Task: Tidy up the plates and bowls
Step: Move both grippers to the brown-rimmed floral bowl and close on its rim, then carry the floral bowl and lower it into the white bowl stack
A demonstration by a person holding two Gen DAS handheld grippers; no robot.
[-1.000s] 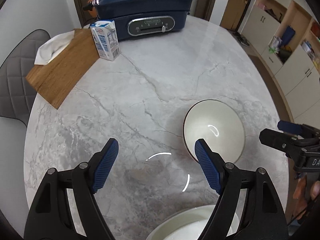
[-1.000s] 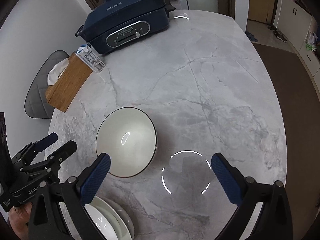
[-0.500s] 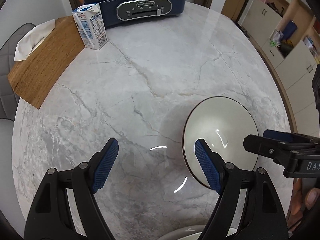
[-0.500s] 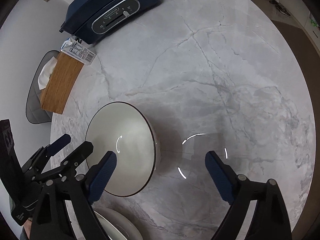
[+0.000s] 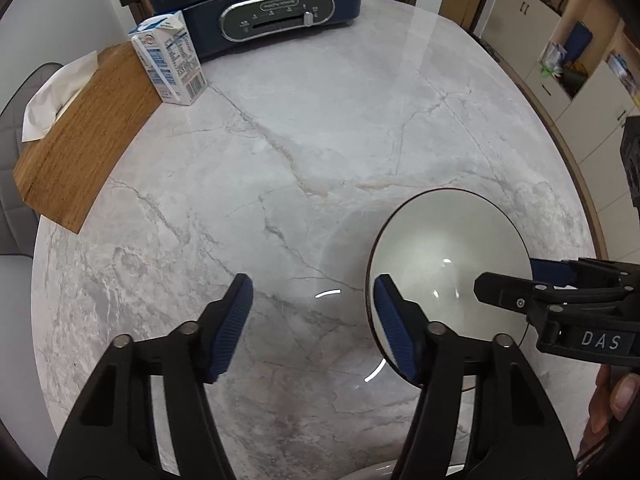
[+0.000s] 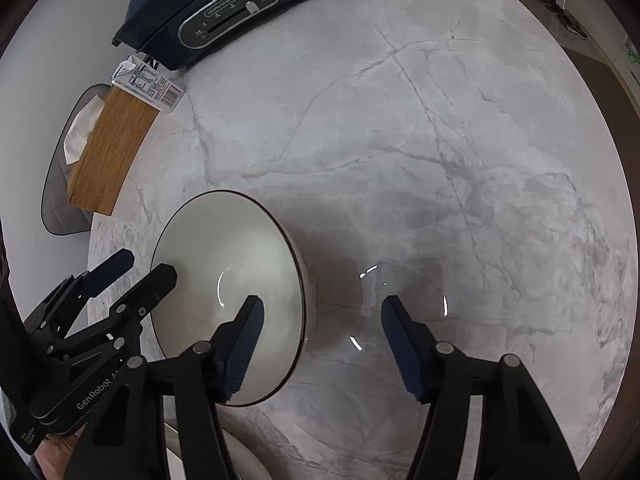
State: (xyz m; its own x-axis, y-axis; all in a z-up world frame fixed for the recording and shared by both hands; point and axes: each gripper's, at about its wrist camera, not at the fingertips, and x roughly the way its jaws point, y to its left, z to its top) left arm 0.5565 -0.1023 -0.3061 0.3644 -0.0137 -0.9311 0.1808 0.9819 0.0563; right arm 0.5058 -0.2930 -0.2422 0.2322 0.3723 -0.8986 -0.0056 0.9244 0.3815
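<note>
White bowl (image 5: 448, 264) with dark rim upright on the marble table (image 5: 320, 140), toward its near right. Left gripper (image 5: 312, 320) closing, fingers straddling the bowl's left rim, not yet pinching. Right gripper (image 6: 320, 340) closing likewise over the opposite rim, one finger inside, one outside. Milk carton (image 5: 170, 62) far left.

1. We look steeply down from the left wrist, close over the marble table (image 5: 320, 152)
2. From the right wrist likewise; both views share the white bowl (image 5: 448, 256) and blue cooker (image 6: 208, 12)
</note>
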